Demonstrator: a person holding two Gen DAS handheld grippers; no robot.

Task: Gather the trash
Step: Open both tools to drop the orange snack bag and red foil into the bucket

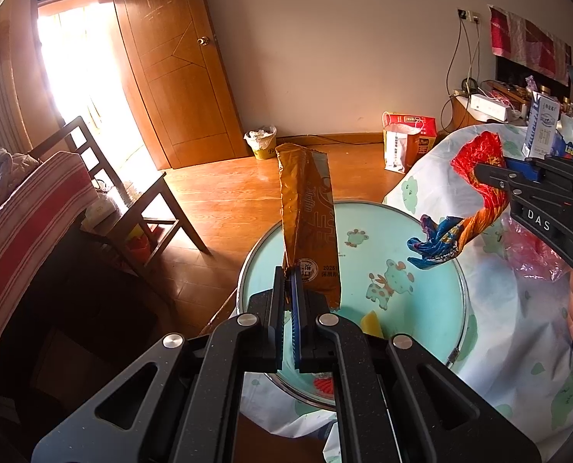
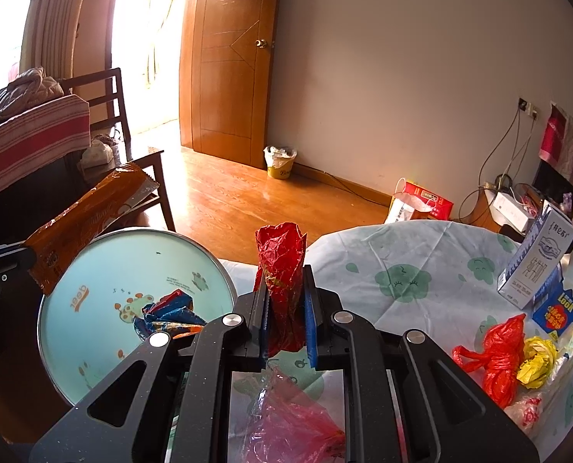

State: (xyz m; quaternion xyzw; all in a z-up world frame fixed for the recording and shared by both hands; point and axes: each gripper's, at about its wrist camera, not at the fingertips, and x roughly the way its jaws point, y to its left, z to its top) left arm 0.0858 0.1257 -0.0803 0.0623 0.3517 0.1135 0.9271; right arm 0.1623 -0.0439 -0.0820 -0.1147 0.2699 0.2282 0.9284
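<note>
My left gripper (image 1: 289,270) is shut on a long orange snack wrapper (image 1: 307,212), holding it upright above a round light-blue cartoon tray (image 1: 421,231); the wrapper also shows in the right wrist view (image 2: 82,223). My right gripper (image 2: 285,270) is shut on a crumpled red wrapper (image 2: 282,270) with a blue and orange tail (image 2: 167,314) that hangs over the tray (image 2: 105,270). In the left wrist view the right gripper (image 1: 491,175) holds that wrapper (image 1: 475,162) at the right, above the tray's far edge.
On the clothed table (image 2: 402,262) lie a red plastic bag (image 2: 498,359), a yellow crumpled wrapper (image 2: 537,359), a pink bag (image 2: 294,424), and milk cartons (image 2: 537,262). A lined yellow bin (image 2: 280,162) stands by the door. A wooden side table (image 1: 147,212) stands left.
</note>
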